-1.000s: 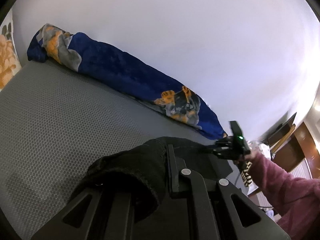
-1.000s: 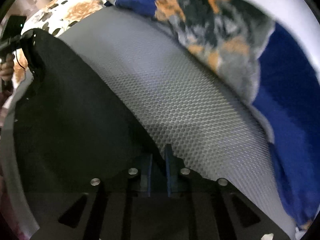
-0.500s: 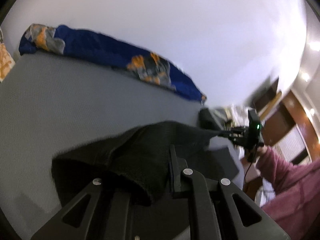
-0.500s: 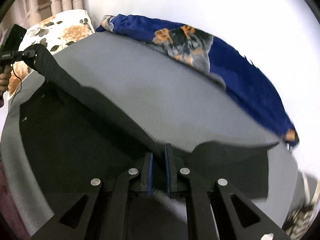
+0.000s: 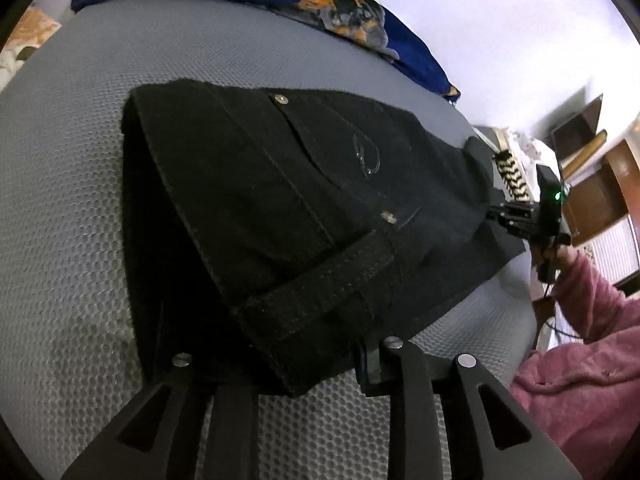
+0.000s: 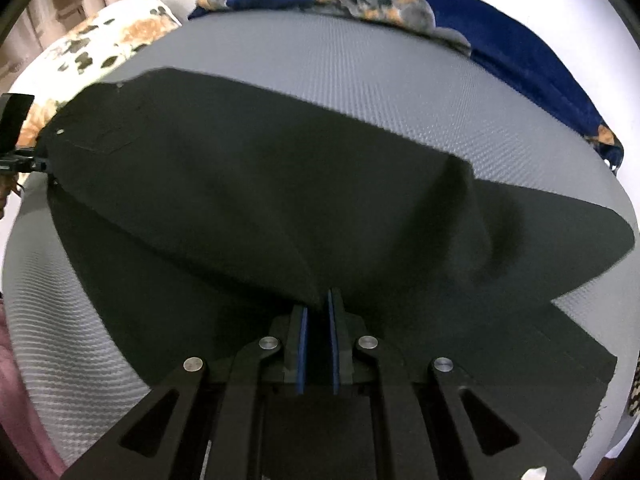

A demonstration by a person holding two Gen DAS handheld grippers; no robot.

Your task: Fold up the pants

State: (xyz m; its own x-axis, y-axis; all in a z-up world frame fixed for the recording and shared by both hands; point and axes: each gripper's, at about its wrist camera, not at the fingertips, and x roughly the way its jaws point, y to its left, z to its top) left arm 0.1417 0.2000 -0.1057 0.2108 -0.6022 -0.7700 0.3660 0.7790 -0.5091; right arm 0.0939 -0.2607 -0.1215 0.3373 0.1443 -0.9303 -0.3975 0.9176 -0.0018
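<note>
The bed [image 5: 60, 208], covered in a grey honeycomb-textured mattress [image 6: 360, 72], fills most of both views. Along its far edge, from about 11 to 2 o'clock, lies a rolled blue blanket [image 6: 500, 40] with orange and grey patches. A floral pillow [image 6: 104, 36] sits at the 10 o'clock corner in the right wrist view.

The black pants [image 5: 304, 208] are spread across the middle of the mattress, one layer lifted and folded over the other. In the left wrist view the waistband end faces the camera, with a belt loop, two metal rivets [image 5: 279, 98] and a stitched back pocket showing.

The left gripper [image 5: 320, 360] sits at 6 o'clock, its fingers clenched on the waistband edge of the pants. The right gripper [image 6: 318, 312] is also at 6 o'clock in its own view, with its blue-padded fingers [image 6: 303, 344] closed on a fold of the black cloth, which rises off the mattress from that pinch.

At 3 o'clock in the left wrist view the other gripper appears with a green light, held by a hand in a pink fleece sleeve [image 5: 592, 352]. Behind it stands brown wooden furniture [image 5: 600, 184].
</note>
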